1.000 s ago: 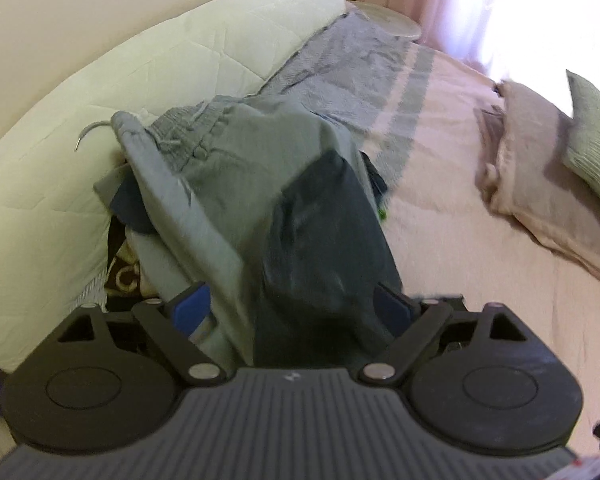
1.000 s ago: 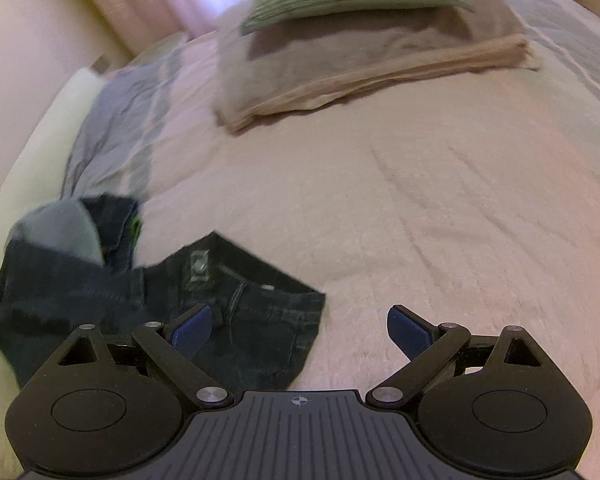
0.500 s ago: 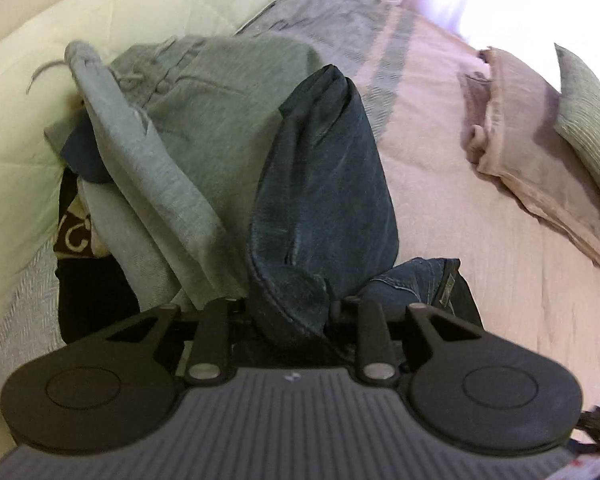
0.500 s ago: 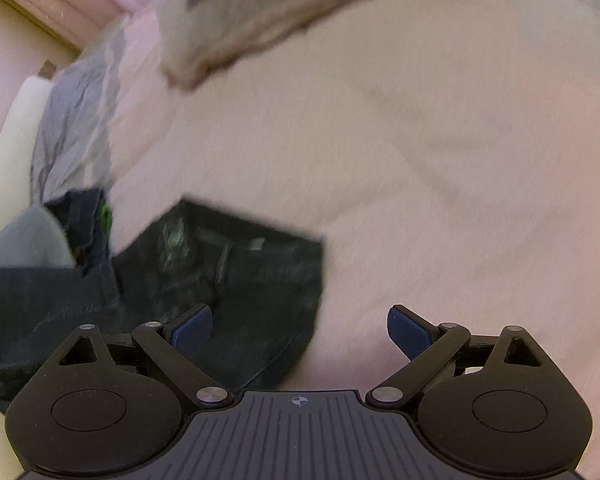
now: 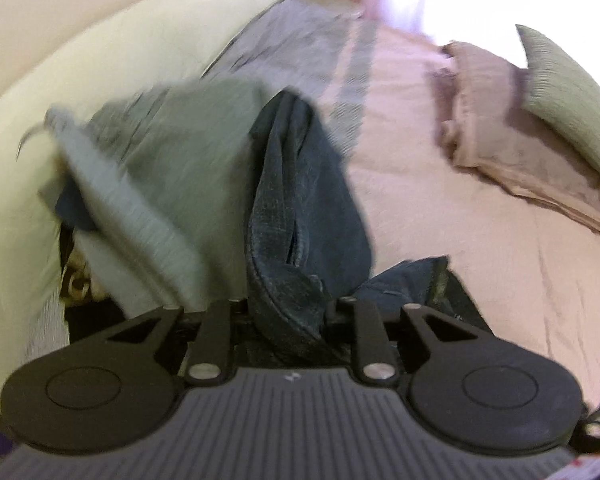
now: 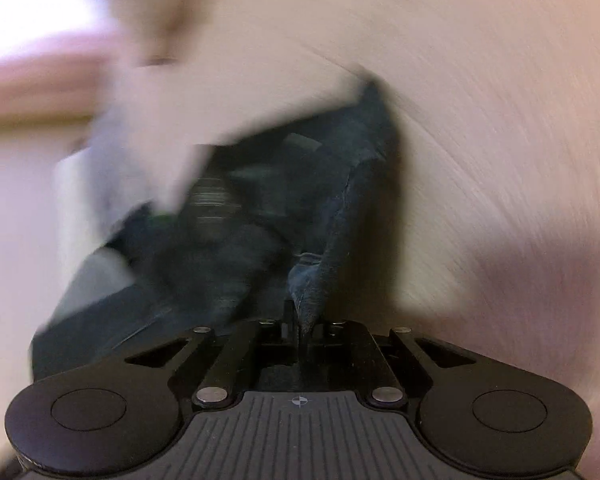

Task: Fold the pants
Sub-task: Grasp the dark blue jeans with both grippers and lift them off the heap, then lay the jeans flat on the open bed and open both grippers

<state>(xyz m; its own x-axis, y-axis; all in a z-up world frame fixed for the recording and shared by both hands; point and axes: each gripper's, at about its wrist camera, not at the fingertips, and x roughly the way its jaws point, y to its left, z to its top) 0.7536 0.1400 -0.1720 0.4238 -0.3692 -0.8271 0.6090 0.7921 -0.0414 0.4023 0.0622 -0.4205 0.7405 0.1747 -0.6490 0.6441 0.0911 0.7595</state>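
Observation:
Dark blue jeans (image 5: 300, 200) lie on the pink bed cover (image 5: 460, 272), one leg draped over a heap of clothes. My left gripper (image 5: 288, 308) has its jaws closing on a thick fold of that leg, and the denim fills the gap between them. In the blurred right wrist view the jeans (image 6: 340, 200) rise in a peak from the bed. My right gripper (image 6: 304, 320) is shut on a thin edge of the denim at the foot of that peak. The pads of both grippers are hidden by cloth.
Grey sweatpants (image 5: 172, 160) lie bunched to the left of the jeans on other dark clothes. Behind them are a pale quilted bolster (image 5: 80, 60) and a grey striped blanket (image 5: 300, 40). A beige folded cover (image 5: 500, 140) and a green pillow (image 5: 572, 100) lie at the right.
Both grippers went from wide open to closed on the jeans. The left one sank onto the draped leg. The right one dropped towards the bed, rolled, and pinched the waist edge.

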